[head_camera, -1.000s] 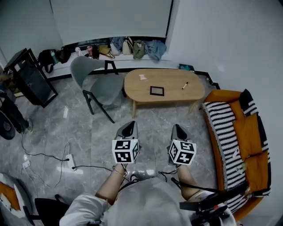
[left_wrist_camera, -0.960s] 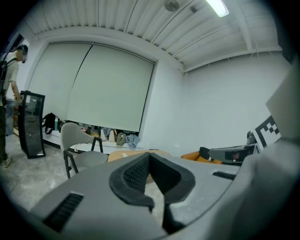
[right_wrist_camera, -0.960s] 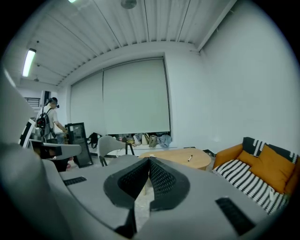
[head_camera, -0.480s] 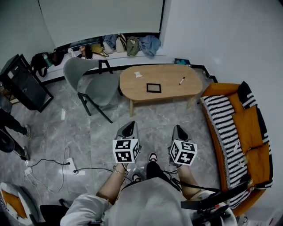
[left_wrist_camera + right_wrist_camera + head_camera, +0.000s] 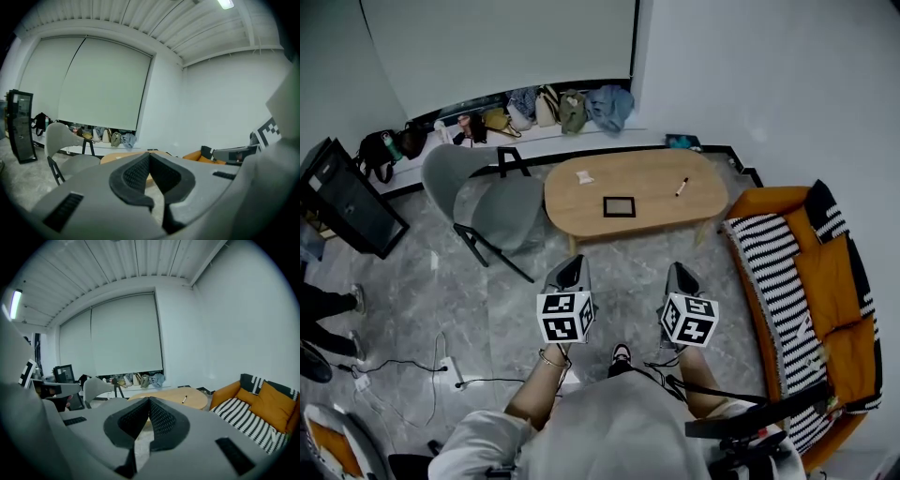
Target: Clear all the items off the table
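Observation:
A low oval wooden table (image 5: pixel 652 178) stands ahead on the grey floor. On it lie a crumpled white paper (image 5: pixel 584 177), a black-framed square tablet (image 5: pixel 619 206) and a marker pen (image 5: pixel 682 187). My left gripper (image 5: pixel 572 271) and right gripper (image 5: pixel 678 275) hang side by side in the air, well short of the table's near edge, both pointing at it. In each gripper view the jaws meet at the tips with nothing between them. The left gripper (image 5: pixel 150 155) sees the table (image 5: pixel 112 157) behind its jaws. The right gripper (image 5: pixel 150 400) sees the table (image 5: pixel 194 398) and the pen (image 5: pixel 184 399).
A grey chair (image 5: pixel 487 202) stands at the table's left end. An orange sofa with a striped blanket (image 5: pixel 797 281) fills the right side. Bags (image 5: pixel 553 103) line the far wall. A black cabinet (image 5: pixel 342 211), floor cables (image 5: pixel 441 370) and a bystander's legs (image 5: pixel 323 305) are at the left.
I have walked forward: the table, chair and sofa sit lower and nearer in the head view. Both grippers stay shut, carried forward side by side. A shoe now shows below them.

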A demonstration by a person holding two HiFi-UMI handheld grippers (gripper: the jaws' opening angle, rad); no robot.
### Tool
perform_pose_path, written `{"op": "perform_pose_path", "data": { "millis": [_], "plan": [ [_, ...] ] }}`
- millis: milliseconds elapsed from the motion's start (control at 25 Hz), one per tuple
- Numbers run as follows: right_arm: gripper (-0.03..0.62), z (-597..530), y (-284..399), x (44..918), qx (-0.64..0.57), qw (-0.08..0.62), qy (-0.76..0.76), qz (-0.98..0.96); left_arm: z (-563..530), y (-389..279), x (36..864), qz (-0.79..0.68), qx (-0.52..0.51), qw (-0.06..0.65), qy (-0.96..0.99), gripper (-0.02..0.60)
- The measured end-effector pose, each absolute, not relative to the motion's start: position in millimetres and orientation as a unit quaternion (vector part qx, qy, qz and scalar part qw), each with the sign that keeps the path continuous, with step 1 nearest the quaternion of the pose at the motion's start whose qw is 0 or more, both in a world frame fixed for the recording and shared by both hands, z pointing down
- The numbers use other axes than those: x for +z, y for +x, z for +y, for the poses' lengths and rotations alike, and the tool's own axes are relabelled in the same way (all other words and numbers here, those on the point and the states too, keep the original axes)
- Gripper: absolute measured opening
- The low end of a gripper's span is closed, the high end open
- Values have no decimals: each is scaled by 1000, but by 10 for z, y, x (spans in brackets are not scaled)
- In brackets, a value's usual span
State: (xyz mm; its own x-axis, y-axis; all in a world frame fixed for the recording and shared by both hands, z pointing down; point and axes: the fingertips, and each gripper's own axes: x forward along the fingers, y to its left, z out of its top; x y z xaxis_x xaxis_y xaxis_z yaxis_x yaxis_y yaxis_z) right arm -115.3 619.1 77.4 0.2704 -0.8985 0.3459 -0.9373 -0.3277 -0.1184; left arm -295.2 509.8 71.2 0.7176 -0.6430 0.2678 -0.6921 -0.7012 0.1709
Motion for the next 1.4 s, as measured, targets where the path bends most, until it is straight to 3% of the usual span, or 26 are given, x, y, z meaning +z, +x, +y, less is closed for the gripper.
{"op": "perform_pose_path", "data": {
  "millis": [840,1400],
  "plan": [
    [25,4981,286,952,203,59,773,-598,3928,-1620,675,-390,105,113,908,6],
    [25,4343,381,1106,210,92,754,-616,3383,-1520,917,-410,118,140,893,6]
  ]
}}
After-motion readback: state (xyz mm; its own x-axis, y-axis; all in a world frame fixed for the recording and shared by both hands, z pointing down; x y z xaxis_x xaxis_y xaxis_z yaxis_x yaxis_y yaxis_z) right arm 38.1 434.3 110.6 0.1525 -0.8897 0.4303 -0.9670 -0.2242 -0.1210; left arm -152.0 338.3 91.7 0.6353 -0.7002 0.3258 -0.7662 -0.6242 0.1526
